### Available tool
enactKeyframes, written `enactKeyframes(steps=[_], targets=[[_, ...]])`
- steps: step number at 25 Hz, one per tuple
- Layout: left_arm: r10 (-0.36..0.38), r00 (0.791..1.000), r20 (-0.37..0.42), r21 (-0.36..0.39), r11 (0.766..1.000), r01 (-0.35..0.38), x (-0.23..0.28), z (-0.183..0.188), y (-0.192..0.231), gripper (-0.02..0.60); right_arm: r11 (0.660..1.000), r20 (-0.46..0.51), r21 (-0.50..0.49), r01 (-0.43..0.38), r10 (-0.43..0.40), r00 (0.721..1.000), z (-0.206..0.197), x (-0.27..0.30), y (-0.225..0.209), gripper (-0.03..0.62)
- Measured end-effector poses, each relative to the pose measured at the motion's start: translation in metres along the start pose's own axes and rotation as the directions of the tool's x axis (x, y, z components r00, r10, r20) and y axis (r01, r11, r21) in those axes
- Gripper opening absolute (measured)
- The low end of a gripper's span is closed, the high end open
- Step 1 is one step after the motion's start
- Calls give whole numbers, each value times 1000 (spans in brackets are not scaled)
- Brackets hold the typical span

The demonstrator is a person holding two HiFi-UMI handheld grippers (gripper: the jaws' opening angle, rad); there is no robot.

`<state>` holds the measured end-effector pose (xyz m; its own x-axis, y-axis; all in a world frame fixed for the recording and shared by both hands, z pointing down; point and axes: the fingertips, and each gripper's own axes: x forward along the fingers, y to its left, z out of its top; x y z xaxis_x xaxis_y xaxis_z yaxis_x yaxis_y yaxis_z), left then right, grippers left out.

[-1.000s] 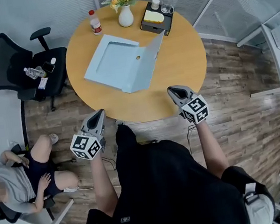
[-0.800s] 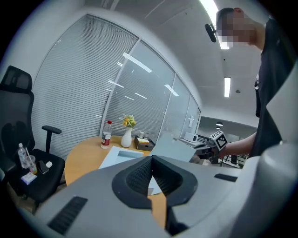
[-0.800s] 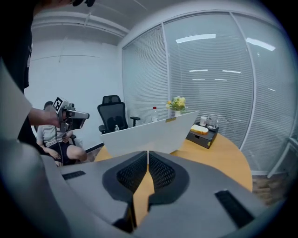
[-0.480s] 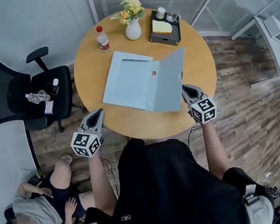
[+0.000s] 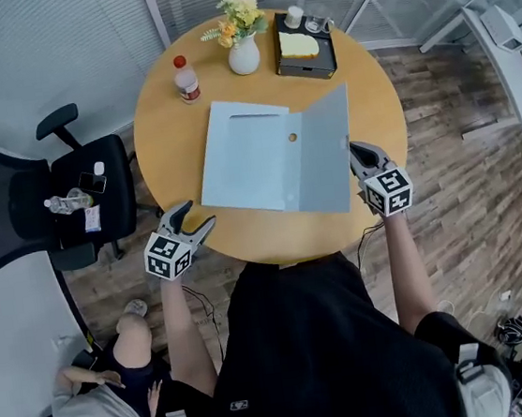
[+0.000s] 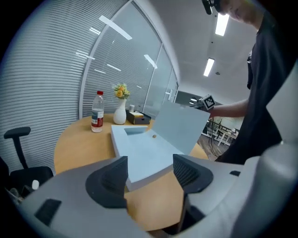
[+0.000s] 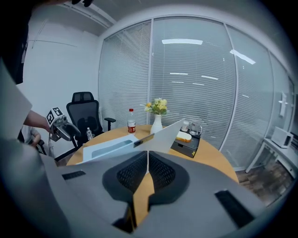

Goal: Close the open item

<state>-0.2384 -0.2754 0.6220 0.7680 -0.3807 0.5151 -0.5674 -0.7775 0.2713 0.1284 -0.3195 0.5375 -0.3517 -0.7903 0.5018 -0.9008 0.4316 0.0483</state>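
A flat light-blue box [image 5: 246, 162] lies open on the round wooden table [image 5: 167, 139], its lid [image 5: 323, 153] raised at the right side. My left gripper [image 5: 198, 218] hovers at the table's front-left edge, short of the box's near corner [image 6: 144, 151]. Its jaws are opening and nothing is between them. My right gripper [image 5: 358, 150] is shut and empty, close beside the lid's right edge; I cannot tell whether it touches. In the right gripper view the lid [image 7: 160, 135] rises just beyond the right gripper [image 7: 148, 174].
At the table's far side stand a red-capped bottle [image 5: 186, 78], a white vase of flowers [image 5: 243, 54] and a black tray [image 5: 304, 46] with a yellow item and glasses. A black office chair [image 5: 26, 217] stands left of the table. A person sits at the lower left [image 5: 115, 400].
Both grippers have come forward to the table's edge, the right one up beside the lid. The left jaws have parted from shut to open.
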Motion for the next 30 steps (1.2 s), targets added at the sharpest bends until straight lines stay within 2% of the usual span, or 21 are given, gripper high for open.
enactKeyframes(steps=[2, 7, 12, 16, 21, 30], targets=[[-4, 998, -55, 14, 1000, 5, 15, -14, 13, 327, 1000, 9, -7, -11, 11, 1000, 8, 10, 1, 8], [-1, 987, -162, -2, 1000, 1, 43, -47, 22, 372, 998, 5, -30, -56, 56, 998, 18, 28, 18, 8], [-18, 978, -209, 7, 1000, 19, 54, -62, 23, 385, 991, -25, -81, -104, 102, 994, 27, 50, 33, 8], [-59, 968, -242, 26, 997, 68, 63, -70, 15, 385, 986, -32, -110, -128, 126, 992, 35, 63, 41, 8], [-69, 969, -237, 17, 997, 75, 68, -70, 16, 387, 976, -32, -151, -160, 157, 987, 46, 81, 54, 8], [-81, 974, -213, -24, 997, 78, 72, -66, 2, 387, 972, 6, -136, -190, 192, 981, 62, 106, 72, 8]])
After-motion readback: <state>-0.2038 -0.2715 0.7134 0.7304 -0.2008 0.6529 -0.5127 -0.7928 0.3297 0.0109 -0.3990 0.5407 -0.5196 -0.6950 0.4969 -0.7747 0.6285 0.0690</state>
